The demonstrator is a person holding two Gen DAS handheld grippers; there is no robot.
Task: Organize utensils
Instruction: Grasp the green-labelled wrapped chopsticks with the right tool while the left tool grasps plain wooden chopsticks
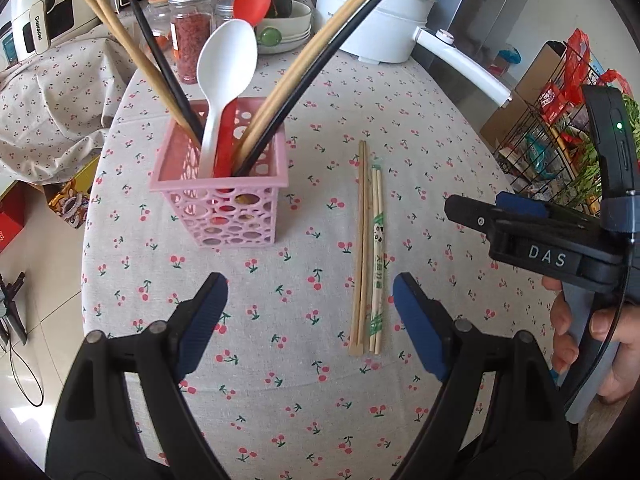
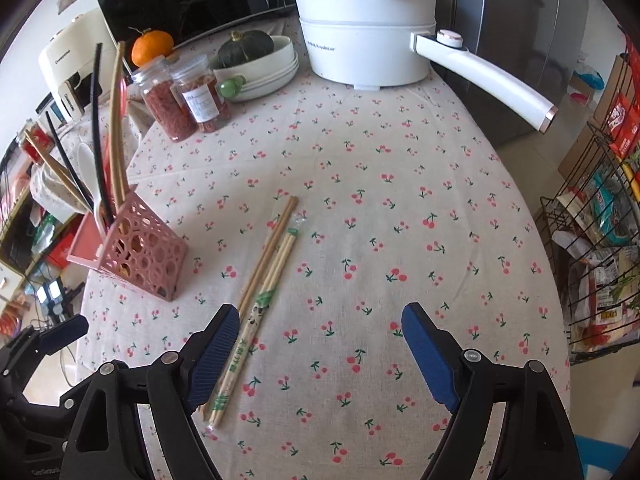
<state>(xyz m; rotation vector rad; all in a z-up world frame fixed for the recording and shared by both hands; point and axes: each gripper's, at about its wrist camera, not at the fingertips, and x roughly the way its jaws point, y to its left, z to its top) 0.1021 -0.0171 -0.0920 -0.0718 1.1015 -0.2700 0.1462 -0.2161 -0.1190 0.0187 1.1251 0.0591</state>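
A pink perforated basket [image 1: 220,196] [image 2: 140,254] stands on the cherry-print tablecloth. It holds a white spoon [image 1: 226,64], a red spoon [image 1: 252,0] and several tan and black chopsticks. To its right a bare wooden chopstick pair [image 1: 361,248] [image 2: 269,250] lies flat on the cloth, beside a paper-wrapped pair [image 1: 377,256] [image 2: 252,328]. My left gripper [image 1: 310,312] [image 2: 44,340] hovers open above the cloth, and both pairs lie nearer its right finger. My right gripper [image 2: 320,332] [image 1: 484,210] is open too; the wrapped pair's near end sits just inside its left finger [image 2: 216,354], untouched.
A white electric pot [image 2: 364,40] with a long handle [image 2: 484,76] stands at the back. Two jars of red berries [image 2: 184,96], a bowl with a green squash [image 2: 264,68] and an orange [image 2: 152,48] crowd the back left. A wire rack [image 2: 600,240] of packets stands off the table's right edge.
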